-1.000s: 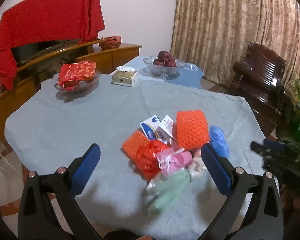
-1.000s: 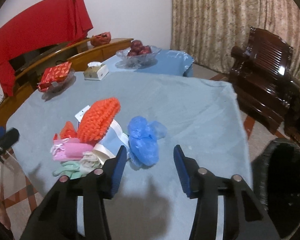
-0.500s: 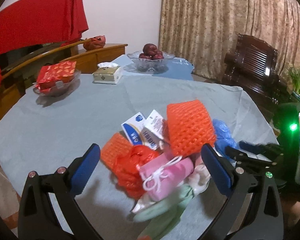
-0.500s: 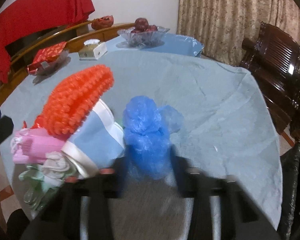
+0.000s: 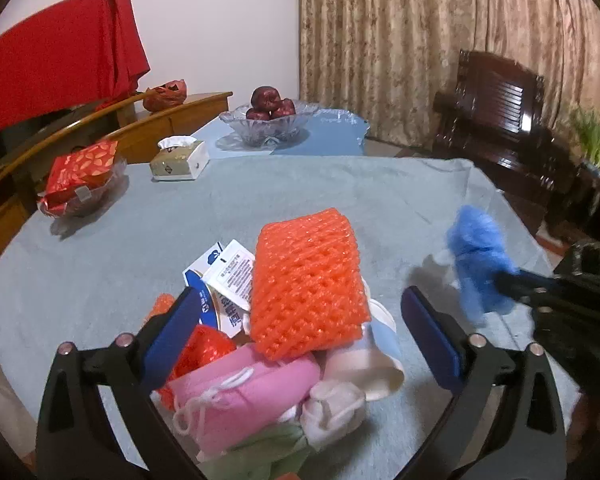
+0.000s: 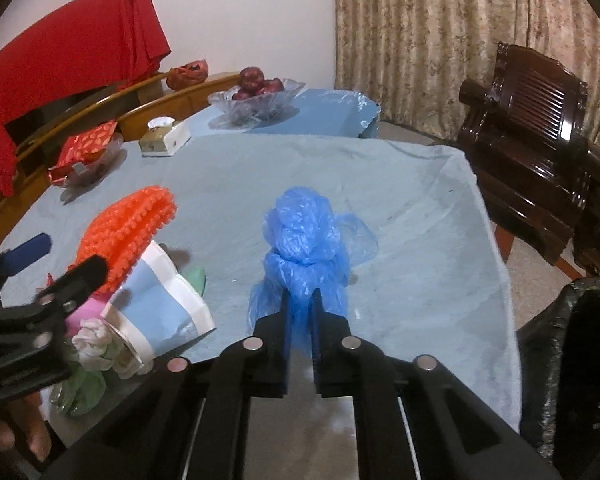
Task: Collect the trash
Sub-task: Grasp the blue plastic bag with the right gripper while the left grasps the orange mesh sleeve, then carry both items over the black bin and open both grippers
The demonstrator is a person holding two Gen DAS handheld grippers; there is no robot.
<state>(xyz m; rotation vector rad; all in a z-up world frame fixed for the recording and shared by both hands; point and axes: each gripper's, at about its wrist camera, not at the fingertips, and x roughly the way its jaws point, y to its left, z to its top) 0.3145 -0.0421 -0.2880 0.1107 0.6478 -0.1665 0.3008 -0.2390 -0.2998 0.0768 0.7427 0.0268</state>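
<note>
Far bench edge: tissue box [image 5: 179, 160], glass fruit bowl [image 5: 269, 123]. Left edge: dish of red packets [image 5: 80, 178]. Dark wooden chair [image 6: 536, 152] beyond right edge.

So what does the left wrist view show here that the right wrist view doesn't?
Only the left wrist view shows the printed packets tucked beside the pile, the pink pouch's drawstring, and the open left gripper. Only the right wrist view shows the right gripper with jaws shut on the blue bag, and the black bin at the table's edge. Both show the orange foam net, fruit bowl and tissue box.
</note>
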